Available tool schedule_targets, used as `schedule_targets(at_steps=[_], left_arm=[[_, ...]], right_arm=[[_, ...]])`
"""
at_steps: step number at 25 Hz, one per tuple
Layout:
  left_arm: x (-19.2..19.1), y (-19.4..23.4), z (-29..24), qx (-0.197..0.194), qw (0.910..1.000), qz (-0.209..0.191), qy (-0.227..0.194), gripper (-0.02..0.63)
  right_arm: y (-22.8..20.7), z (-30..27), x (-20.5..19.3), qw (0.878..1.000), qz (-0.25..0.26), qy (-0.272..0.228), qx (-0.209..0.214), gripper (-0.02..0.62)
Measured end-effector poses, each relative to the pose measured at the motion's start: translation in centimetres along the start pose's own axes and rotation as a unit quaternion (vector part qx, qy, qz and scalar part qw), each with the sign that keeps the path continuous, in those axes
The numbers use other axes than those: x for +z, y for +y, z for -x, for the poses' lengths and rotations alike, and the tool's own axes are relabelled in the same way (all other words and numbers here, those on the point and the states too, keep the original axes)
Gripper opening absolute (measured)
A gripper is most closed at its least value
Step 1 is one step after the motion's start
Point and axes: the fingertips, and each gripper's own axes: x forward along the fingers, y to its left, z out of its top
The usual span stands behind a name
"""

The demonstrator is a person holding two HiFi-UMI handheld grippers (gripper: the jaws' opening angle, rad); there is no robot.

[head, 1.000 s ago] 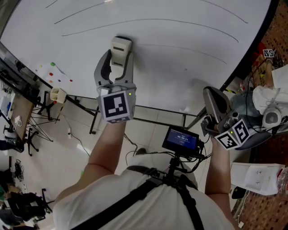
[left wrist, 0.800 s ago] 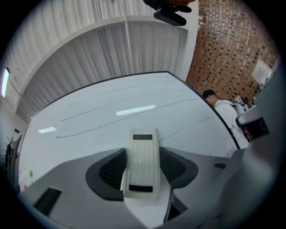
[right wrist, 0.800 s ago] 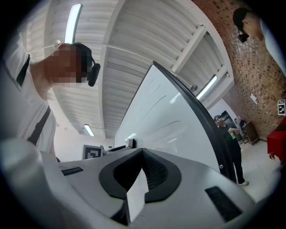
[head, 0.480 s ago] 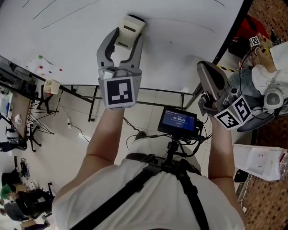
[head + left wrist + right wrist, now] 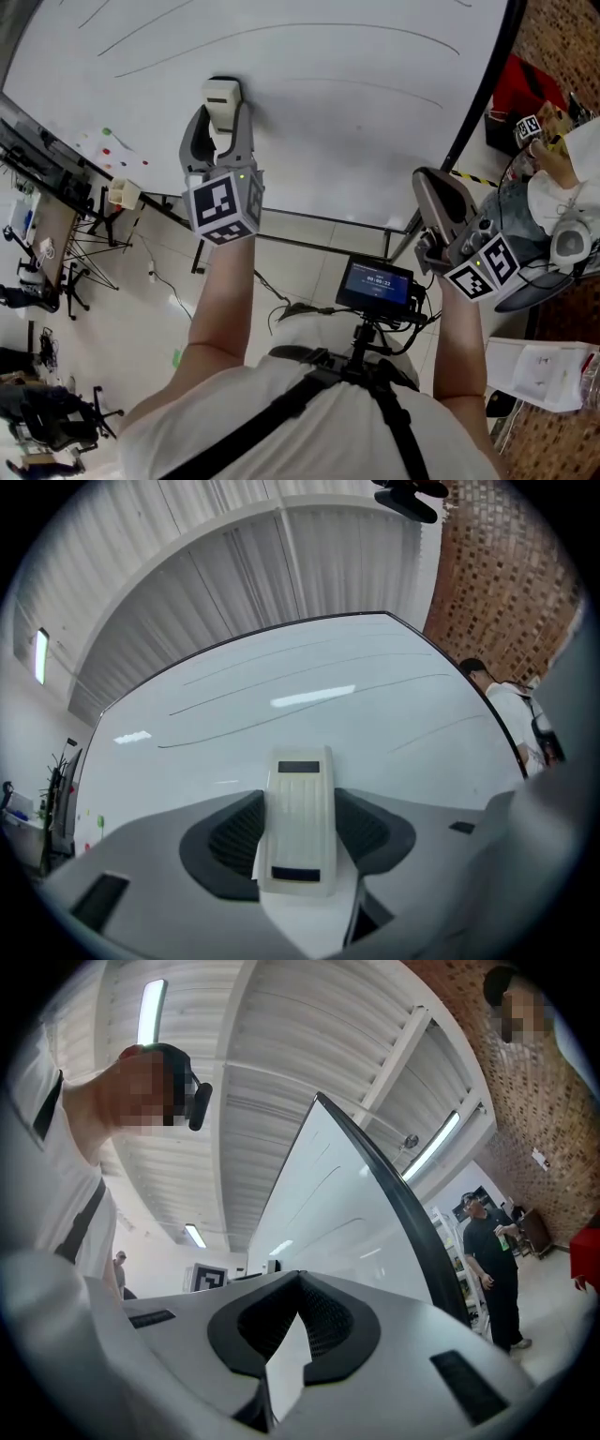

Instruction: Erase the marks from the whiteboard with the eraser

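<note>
The whiteboard (image 5: 356, 141) fills the top of the head view and carries long thin curved pen lines (image 5: 281, 33), with a shorter one (image 5: 375, 86) lower down. A cream block eraser (image 5: 222, 98) sits between the jaws of my left gripper (image 5: 220, 117), which is shut on it, its far end at the board below the lines. In the left gripper view the eraser (image 5: 298, 822) lies lengthwise between the dark pads, with the board (image 5: 309, 714) beyond it. My right gripper (image 5: 439, 192) hangs off the board's right edge, shut and empty (image 5: 298, 1283).
The board's dark frame (image 5: 478, 103) runs down the right side. Coloured magnets (image 5: 108, 133) dot its lower left corner. A small screen (image 5: 378, 284) hangs on my chest mount. Clutter and a red object (image 5: 525, 89) lie at the right. A person (image 5: 492, 1260) stands behind the board.
The left gripper with the eraser has shifted left and down across the board. The right gripper has drifted slightly and stays shut.
</note>
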Motion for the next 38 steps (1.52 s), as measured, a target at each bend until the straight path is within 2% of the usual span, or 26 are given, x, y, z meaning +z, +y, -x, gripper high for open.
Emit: schedule_targets(at_steps=[3,6,10,13,16,18,22,26,31,38], left_arm=[[1.0,-1.1,0.0,0.0,0.9999,0.004,-0.012,0.255],[2.4,-4.3,0.2,-0.016,0.9993,-0.012,-0.03,0.255],[4.1,-9.1,0.8,-0.056,0.9957,-0.046,-0.057,0.255],[4.9,-11.8,1.2,-0.094,0.9894,-0.087,-0.07,0.255],[4.8,-12.2,1.3,-0.113,0.9873,-0.087,-0.07,0.256],[4.6,-10.9,1.1,-0.101,0.99,-0.076,-0.062,0.256],[3.8,-6.6,0.5,-0.039,0.9969,-0.053,-0.043,0.256],[3.8,-6.4,0.4,-0.017,0.9977,-0.052,-0.041,0.255],[4.7,-10.2,0.8,-0.051,0.9947,-0.067,-0.059,0.255],[5.5,-15.4,1.7,-0.127,0.9824,-0.119,-0.068,0.256]], right_arm=[[0.1,0.5,0.5,1.0,0.002,0.001,-0.005,0.005],[-0.2,1.8,1.2,1.0,0.006,0.001,-0.013,0.005],[-0.5,3.3,2.1,1.0,0.013,-0.004,-0.024,0.005],[-0.6,3.7,2.5,0.999,0.015,-0.007,-0.029,0.005],[-0.7,3.9,2.7,0.999,0.015,-0.009,-0.029,0.005],[-0.7,3.9,2.9,0.999,0.014,-0.011,-0.028,0.005],[-0.5,3.8,2.9,1.0,0.012,-0.011,-0.025,0.005],[-0.9,4.3,3.0,0.999,0.011,-0.008,-0.03,0.005],[-1.0,4.8,3.2,0.999,0.014,-0.01,-0.036,0.005],[-1.0,5.2,3.4,0.999,0.015,-0.008,-0.041,0.005]])
